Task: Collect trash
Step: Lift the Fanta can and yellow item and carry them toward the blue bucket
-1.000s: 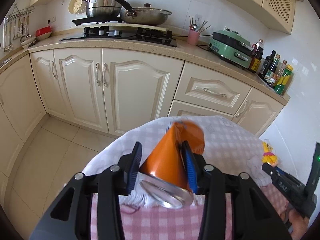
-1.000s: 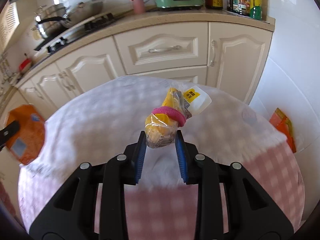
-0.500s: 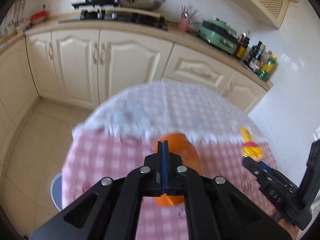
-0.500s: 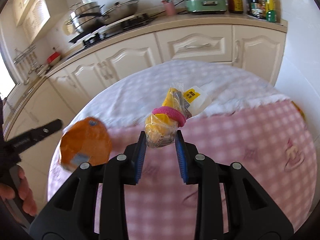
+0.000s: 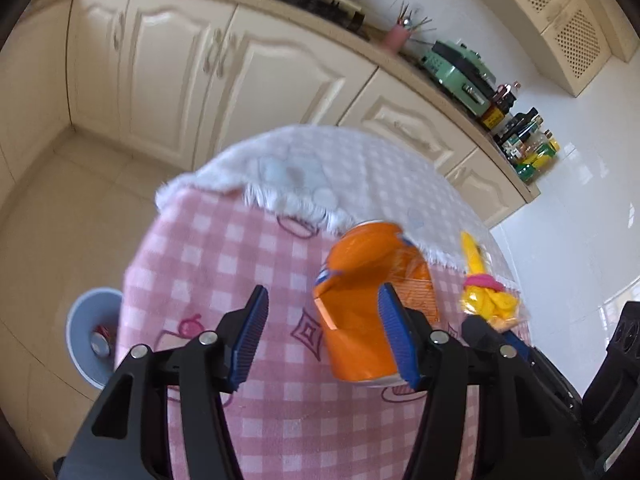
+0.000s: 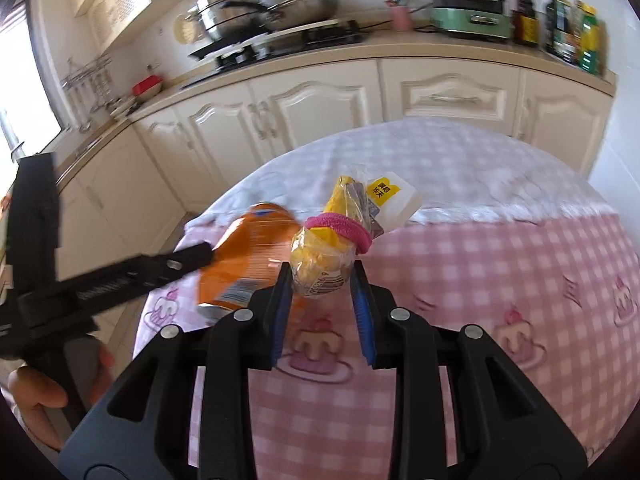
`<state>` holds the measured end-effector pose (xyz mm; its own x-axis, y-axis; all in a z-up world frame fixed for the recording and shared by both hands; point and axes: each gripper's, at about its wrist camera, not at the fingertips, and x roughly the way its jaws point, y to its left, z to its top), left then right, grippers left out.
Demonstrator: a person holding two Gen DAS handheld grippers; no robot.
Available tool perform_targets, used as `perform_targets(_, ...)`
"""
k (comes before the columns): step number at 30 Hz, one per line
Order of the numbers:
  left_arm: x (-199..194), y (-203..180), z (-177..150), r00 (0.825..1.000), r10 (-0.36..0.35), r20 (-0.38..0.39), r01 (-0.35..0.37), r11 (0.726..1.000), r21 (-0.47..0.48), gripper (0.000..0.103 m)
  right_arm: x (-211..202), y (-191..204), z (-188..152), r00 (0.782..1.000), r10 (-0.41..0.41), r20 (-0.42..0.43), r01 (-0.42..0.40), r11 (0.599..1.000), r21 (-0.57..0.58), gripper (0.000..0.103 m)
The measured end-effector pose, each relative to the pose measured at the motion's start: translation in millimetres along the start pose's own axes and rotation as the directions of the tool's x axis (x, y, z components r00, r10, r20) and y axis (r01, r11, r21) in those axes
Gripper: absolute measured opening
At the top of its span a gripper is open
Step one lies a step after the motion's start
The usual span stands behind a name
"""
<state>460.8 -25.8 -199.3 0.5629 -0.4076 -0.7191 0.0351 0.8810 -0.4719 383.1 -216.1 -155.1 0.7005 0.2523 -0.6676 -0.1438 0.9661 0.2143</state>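
Left wrist view: camera rides behind the left hand-held gripper (image 5: pixel 320 332), close above the table (image 5: pixel 248 264), looking forward and down over its near left edge; the kitchen counter (image 5: pixel 400 60) lies far, the floor bin (image 5: pixel 86 332) low left.

Right wrist view: camera rides behind the right hand-held gripper (image 6: pixel 320 308), close above the table (image 6: pixel 500 280), facing the counter (image 6: pixel 400 46) more squarely.

Shared: pink checked tablecloth, orange bag (image 5: pixel 360 304) (image 6: pixel 248 256), yellow snack bag (image 5: pixel 484 300) (image 6: pixel 324 256), green cooker (image 5: pixel 460 68) (image 6: pixel 468 8); each view catches the other gripper.
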Motion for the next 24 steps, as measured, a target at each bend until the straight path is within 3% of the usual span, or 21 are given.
perform_targets(8,27.1,-9.3,4.7,0.994,-0.090,-0.058,0.091,0.996,0.012,0.056,34.9,-2.8,-6.0,0.996,-0.005,-0.095,0.004,1.000,-0.016,0.029)
perform_targets(9,30.7,-13.6,4.2,0.992,-0.103,-0.072,0.105,0.994,0.021,0.050,35.8,-3.1,-7.4,0.995,-0.007,-0.098,0.005,1.000,-0.019,0.029)
perform_targets(10,33.0,-17.1,3.5,0.990,-0.111,-0.082,0.114,0.993,0.034,0.036,37.9,-4.8,-8.5,0.994,0.000,-0.107,-0.002,1.000,-0.015,0.029)
perform_targets(14,31.0,-30.5,-1.3,0.993,-0.097,-0.061,0.102,0.991,0.087,0.032,40.5,-8.1,-10.7,0.994,0.007,-0.110,-0.007,1.000,-0.001,0.029)
perform_targets(19,5.3,-25.6,-3.3,0.996,-0.086,-0.023,0.088,0.990,0.106,0.028,28.9,7.7,-12.7,0.995,0.029,-0.096,-0.031,0.999,-0.018,0.029)
perform_targets(24,-46.9,3.1,-2.4,0.997,-0.059,0.049,0.054,0.994,0.094,0.028,10.2,57.1,-15.1,0.993,0.096,-0.064,-0.101,0.992,-0.078,0.029)
